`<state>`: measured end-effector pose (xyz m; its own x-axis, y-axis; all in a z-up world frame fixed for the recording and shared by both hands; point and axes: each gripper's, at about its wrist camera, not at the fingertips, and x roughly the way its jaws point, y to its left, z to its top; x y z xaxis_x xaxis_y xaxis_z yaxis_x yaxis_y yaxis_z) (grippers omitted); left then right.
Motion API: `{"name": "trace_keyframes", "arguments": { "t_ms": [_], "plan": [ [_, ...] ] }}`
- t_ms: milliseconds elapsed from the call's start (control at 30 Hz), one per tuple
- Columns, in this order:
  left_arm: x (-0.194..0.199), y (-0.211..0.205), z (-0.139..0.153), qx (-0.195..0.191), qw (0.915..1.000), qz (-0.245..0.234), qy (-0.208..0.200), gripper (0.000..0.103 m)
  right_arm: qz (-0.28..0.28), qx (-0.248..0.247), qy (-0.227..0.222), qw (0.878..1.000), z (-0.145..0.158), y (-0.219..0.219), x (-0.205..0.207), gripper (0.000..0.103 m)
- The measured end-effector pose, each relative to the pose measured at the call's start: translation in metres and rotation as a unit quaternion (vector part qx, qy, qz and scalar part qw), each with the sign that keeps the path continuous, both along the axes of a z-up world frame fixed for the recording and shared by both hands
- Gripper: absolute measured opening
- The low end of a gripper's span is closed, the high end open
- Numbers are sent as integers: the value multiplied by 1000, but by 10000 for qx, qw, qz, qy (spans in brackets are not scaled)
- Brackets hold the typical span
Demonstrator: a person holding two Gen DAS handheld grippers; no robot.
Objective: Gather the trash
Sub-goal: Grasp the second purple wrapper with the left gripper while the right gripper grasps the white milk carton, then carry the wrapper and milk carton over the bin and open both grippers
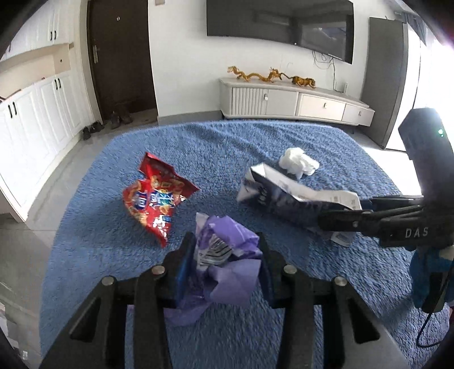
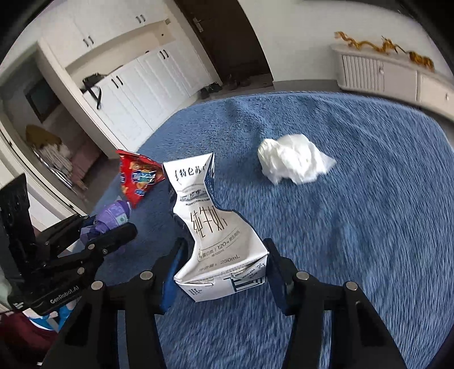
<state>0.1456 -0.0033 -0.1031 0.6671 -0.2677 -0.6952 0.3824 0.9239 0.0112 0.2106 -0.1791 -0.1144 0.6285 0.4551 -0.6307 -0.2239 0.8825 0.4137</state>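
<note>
My left gripper (image 1: pixel 225 249) is shut on a crumpled purple wrapper (image 1: pixel 227 255) and holds it above the blue rug (image 1: pixel 113 255). My right gripper (image 2: pixel 222 255) is shut on a squashed white and dark blue milk carton (image 2: pixel 215 235), also lifted. In the left wrist view the carton (image 1: pixel 283 195) hangs from the right gripper (image 1: pixel 340 215) at the right. A red snack bag (image 1: pixel 156 198) lies on the rug to the left. A crumpled white tissue (image 1: pixel 298 163) lies farther back; it also shows in the right wrist view (image 2: pixel 292 161).
A white TV cabinet (image 1: pixel 295 102) with golden dragon figures stands beyond the rug under a wall TV (image 1: pixel 281 25). White cupboards (image 1: pixel 37 113) line the left wall. Shoes (image 1: pixel 113 122) lie by a dark door (image 1: pixel 122 56). Grey tiled floor (image 1: pixel 22 255) surrounds the rug.
</note>
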Motion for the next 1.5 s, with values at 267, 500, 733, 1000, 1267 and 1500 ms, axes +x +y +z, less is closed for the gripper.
{"name": "trace_keyframes", "arguments": {
  "t_ms": [267,500,733,1000,1267,1500],
  "plan": [
    [-36,3,23,-15,9995,-31,-324,39,-7,315,91,9995,10,-22,-45,51],
    [-62,-6,33,43,9986,-159,-494,39,-83,605,148,9980,11,-44,-82,51],
    [-80,-23,42,119,9975,-330,-608,39,-318,839,40,9960,13,-65,-117,51],
    [-89,-56,47,171,9958,-665,-599,39,-807,1128,-142,9902,12,-102,-155,51],
    [-98,-134,49,136,9883,-1452,-445,39,-1626,1275,-347,9778,3,-161,-207,51],
    [-117,-240,43,186,9674,-2523,-132,39,-2697,1185,-248,9553,-23,-226,-266,51]
  ]
}}
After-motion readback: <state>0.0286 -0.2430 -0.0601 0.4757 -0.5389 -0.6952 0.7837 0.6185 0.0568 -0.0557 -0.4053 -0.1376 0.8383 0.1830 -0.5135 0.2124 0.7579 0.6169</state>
